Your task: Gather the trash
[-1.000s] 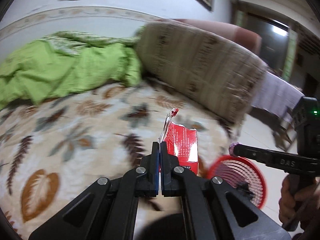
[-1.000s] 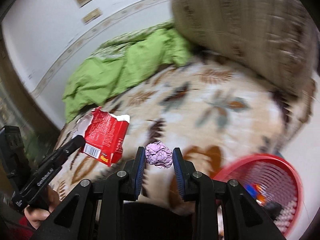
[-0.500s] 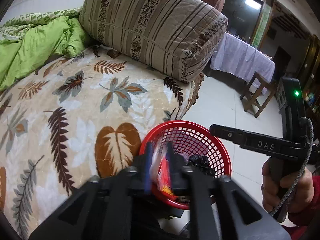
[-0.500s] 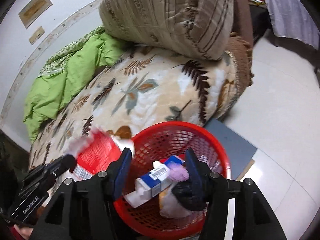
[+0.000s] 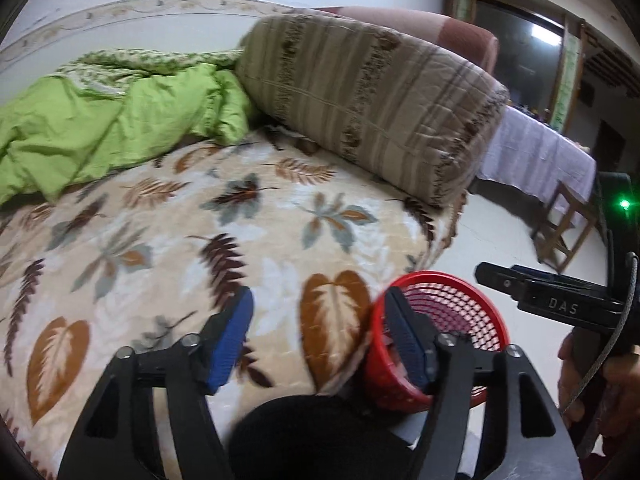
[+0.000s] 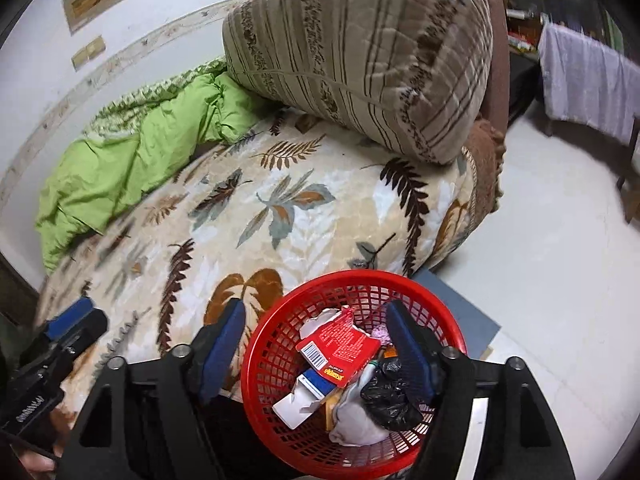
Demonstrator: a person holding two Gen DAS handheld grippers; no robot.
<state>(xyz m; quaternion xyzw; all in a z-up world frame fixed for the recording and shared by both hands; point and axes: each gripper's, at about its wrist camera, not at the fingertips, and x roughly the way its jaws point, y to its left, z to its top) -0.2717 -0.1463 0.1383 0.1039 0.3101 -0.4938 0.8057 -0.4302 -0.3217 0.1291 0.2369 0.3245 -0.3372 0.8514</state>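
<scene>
A red mesh basket (image 6: 360, 277) stands on the floor against the bed's edge. In it lie a torn red wrapper (image 6: 344, 346), a purple paper wad (image 6: 378, 334), a blue and white box (image 6: 316, 385) and a black bag (image 6: 390, 398). My right gripper (image 6: 316, 346) hangs over the basket, its jaws opening with nothing pressed between the pads. My left gripper (image 5: 318, 334) is over the bed's edge beside the basket (image 5: 440, 279), its jaws also opening and empty. Each gripper shows in the other's view: the left gripper (image 6: 74, 322) at lower left, the right gripper (image 5: 494, 274) at right.
The bed carries a leaf-patterned blanket (image 5: 180, 240), a green quilt (image 5: 100, 120) and a big striped pillow (image 5: 360, 100). A grey mat (image 6: 460, 308) lies on the pale floor by the basket. A cloth-covered table (image 5: 536, 152) and a wooden stool (image 5: 564, 224) stand further off.
Both grippers swung from above the bed to the basket. The red wrapper left the left gripper and the purple wad left the right one; both lie in the basket. Both jaws have spread.
</scene>
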